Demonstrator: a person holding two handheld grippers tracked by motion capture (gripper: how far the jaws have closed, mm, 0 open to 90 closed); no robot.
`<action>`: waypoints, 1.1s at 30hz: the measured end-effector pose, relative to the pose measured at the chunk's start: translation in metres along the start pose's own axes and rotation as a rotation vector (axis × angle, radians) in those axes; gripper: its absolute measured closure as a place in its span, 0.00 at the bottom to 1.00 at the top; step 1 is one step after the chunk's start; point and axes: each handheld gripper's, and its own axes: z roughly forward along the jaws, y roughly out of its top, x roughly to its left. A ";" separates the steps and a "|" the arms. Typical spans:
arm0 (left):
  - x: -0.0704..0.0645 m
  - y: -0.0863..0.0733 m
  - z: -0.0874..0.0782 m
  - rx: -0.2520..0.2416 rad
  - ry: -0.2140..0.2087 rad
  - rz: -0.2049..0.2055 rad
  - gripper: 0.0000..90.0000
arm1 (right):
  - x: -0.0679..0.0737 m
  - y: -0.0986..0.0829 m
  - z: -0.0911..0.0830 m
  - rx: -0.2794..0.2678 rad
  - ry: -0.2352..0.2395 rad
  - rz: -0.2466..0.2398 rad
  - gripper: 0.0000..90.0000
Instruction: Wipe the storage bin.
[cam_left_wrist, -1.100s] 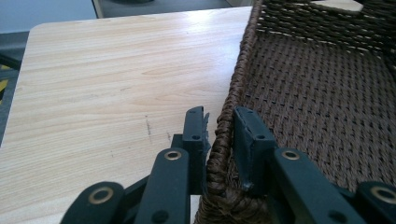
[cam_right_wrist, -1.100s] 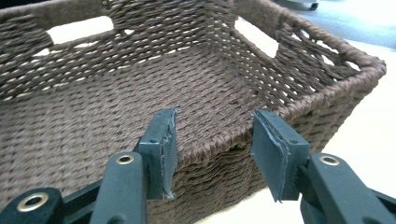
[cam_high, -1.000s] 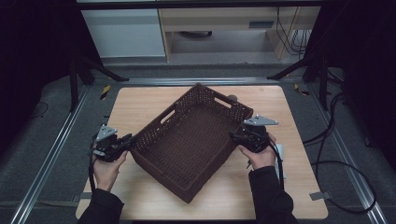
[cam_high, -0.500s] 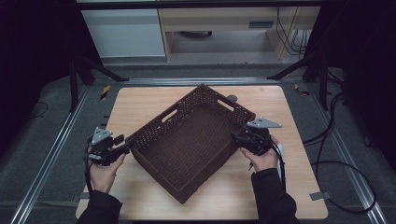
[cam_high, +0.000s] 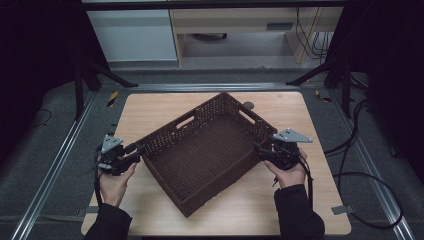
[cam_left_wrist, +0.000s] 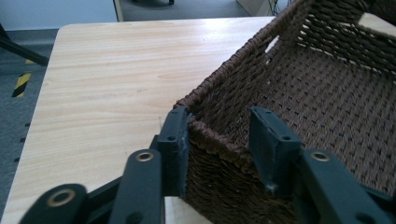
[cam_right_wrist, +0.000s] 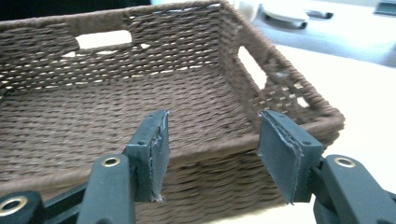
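A dark brown woven basket (cam_high: 165, 136) lies empty and turned at an angle in the middle of the wooden table (cam_high: 150, 107). My left gripper (cam_high: 138, 149) is at its left corner. In the left gripper view the gripper (cam_left_wrist: 223, 144) is open and straddles the corner rim of the basket (cam_left_wrist: 299, 88): one jaw rests against the outside of the wall, the other stands apart inside. My right gripper (cam_high: 257, 148) is at the basket's right side. In the right gripper view it (cam_right_wrist: 219, 151) is open, just in front of the near wall (cam_right_wrist: 201, 182), clamping nothing.
A small grey round object (cam_high: 248, 105) lies on the table behind the basket. Bare tabletop runs along the front edge (cam_high: 235, 220) and at the far left. Metal rails (cam_high: 55, 165) frame the table, and cables (cam_high: 360, 175) trail on the floor at the right.
The right gripper has drawn slightly to the right, away from the basket. The left gripper has shifted a little to the left. The basket has hardly moved.
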 end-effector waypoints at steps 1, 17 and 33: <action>0.001 0.001 0.002 -0.001 0.001 0.005 0.67 | -0.002 -0.001 0.001 0.004 -0.009 0.001 0.48; -0.022 0.000 0.001 0.025 0.005 0.044 0.61 | -0.002 -0.003 -0.005 0.032 0.016 0.012 0.54; -0.013 0.007 0.012 0.014 -0.054 0.035 0.56 | -0.041 -0.005 0.003 0.025 -0.089 -0.012 0.71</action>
